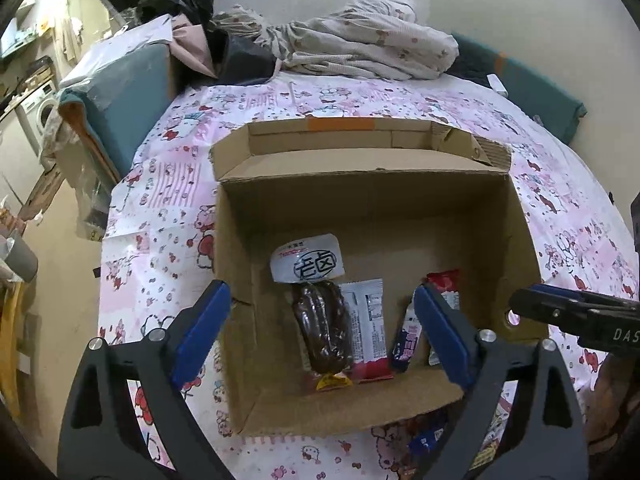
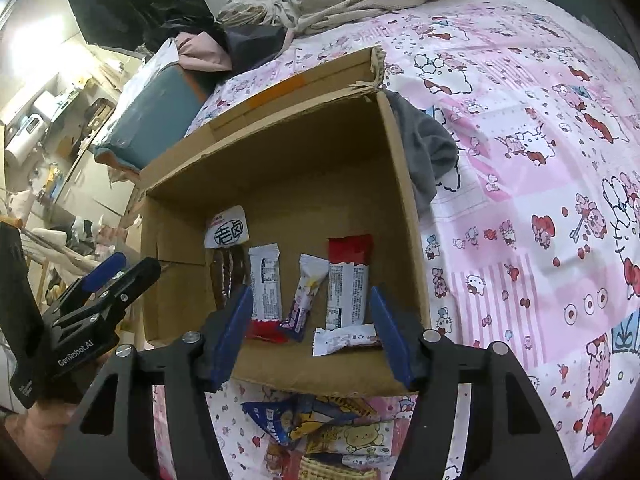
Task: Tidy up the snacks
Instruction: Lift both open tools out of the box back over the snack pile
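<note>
An open cardboard box [image 1: 360, 200] [image 2: 280, 152] stands on a bed with a pink cartoon sheet. Inside lie a brown sausage pack with a white label [image 1: 320, 320] [image 2: 228, 240], a red and white bar [image 1: 370, 336] [image 2: 265, 288], a small purple and white packet [image 1: 406, 340] [image 2: 306, 292], another red and white bar [image 2: 348, 276] and a small white packet [image 2: 344, 340]. My left gripper [image 1: 320, 336] is open and empty over the box's near part. My right gripper [image 2: 310, 336] is open and empty over the box's near edge. More snacks [image 2: 320, 432] lie in front of the box.
A bundle of beige printed cloth [image 1: 360, 48] and dark clothes lie at the bed's far end. A teal box [image 1: 120, 92] stands left of the bed. A grey cloth [image 2: 428, 152] lies beside the box's right wall. The room's floor drops off left.
</note>
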Demonstrator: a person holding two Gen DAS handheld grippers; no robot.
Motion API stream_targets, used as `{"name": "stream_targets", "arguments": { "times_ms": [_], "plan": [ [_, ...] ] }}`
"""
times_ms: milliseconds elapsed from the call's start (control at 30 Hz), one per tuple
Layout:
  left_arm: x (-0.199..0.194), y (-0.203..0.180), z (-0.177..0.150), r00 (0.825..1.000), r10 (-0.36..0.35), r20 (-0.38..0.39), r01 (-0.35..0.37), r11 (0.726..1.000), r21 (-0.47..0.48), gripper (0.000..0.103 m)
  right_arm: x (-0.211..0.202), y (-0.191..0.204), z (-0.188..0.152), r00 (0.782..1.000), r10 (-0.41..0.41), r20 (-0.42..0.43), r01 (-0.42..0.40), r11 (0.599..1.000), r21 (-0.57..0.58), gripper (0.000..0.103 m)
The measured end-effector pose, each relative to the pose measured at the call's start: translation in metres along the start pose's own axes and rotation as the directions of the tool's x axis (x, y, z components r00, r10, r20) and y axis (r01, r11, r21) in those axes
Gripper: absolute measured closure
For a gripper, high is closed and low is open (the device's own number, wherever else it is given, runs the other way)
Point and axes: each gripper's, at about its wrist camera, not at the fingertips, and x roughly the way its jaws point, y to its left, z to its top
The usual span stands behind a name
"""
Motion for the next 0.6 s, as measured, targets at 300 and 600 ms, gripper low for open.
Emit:
{"name": "stream_targets", "arguments": {
  "times_ms": [300,600],
  "plan": [
    [-0.032,0.013,-0.005,1.000,-0.001,0.026,0.002,0.999,-0.040,0.012,-0.015,0.005,-0.011,1.000,-0.011,0.017,0.011,1.000,-0.008,0.039],
    [-0.049,0.022,-0.032,0.999,-0.005,-0.042,0.001,0.995,-0.099,0.011,-0.050,-0.003,-0.034,0.999,0.003,0.040,-0.005,0.999,0.046,0.027]
  ]
}}
